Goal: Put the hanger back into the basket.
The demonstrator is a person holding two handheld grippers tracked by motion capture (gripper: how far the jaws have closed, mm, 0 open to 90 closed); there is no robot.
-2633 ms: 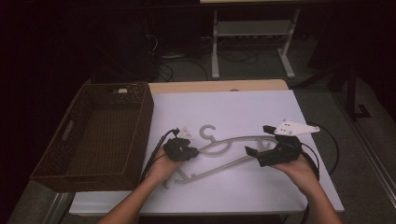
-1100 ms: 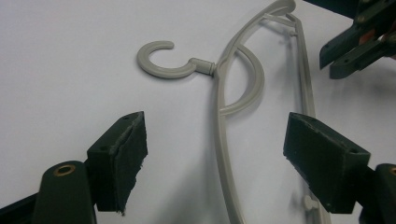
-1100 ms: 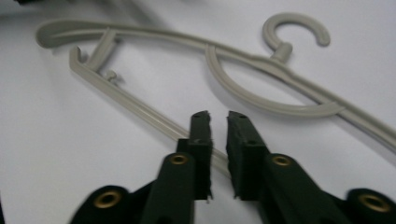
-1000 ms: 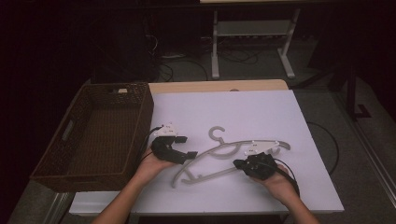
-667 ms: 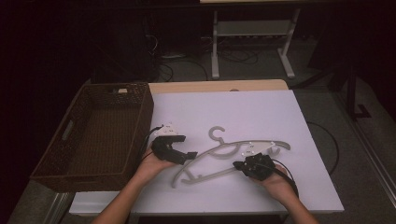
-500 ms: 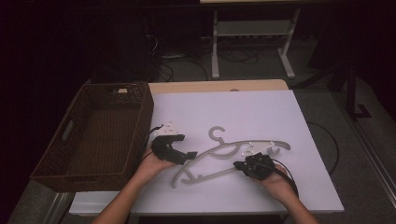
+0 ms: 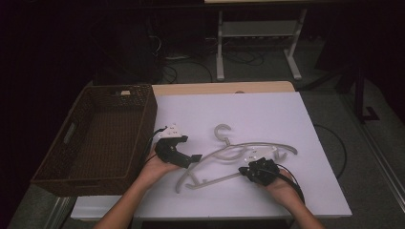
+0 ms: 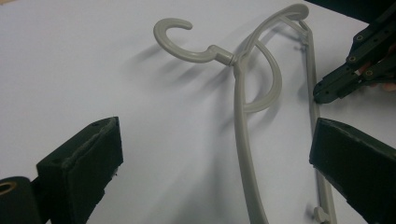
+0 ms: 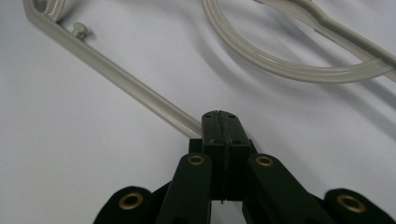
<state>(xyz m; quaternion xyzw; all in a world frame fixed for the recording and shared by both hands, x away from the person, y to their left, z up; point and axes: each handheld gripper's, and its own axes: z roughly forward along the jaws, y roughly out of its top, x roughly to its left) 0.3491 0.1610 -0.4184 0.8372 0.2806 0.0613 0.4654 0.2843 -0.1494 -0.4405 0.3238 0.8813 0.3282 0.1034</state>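
Jaws: right gripper [image 9: 219,122] pinches the hanger's [image 7: 239,153] bottom bar; left gripper [image 8: 215,172] spread, just been opening.
Hanger lies flat on the white table [image 7: 267,114], right of the wicker basket [image 7: 95,138], one arm between the spread jaws.

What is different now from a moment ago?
The left gripper has just opened its jaws and let go of the hanger, whose arm lies between them. The right gripper stays shut on the hanger's bar. Hanger and basket stayed put.
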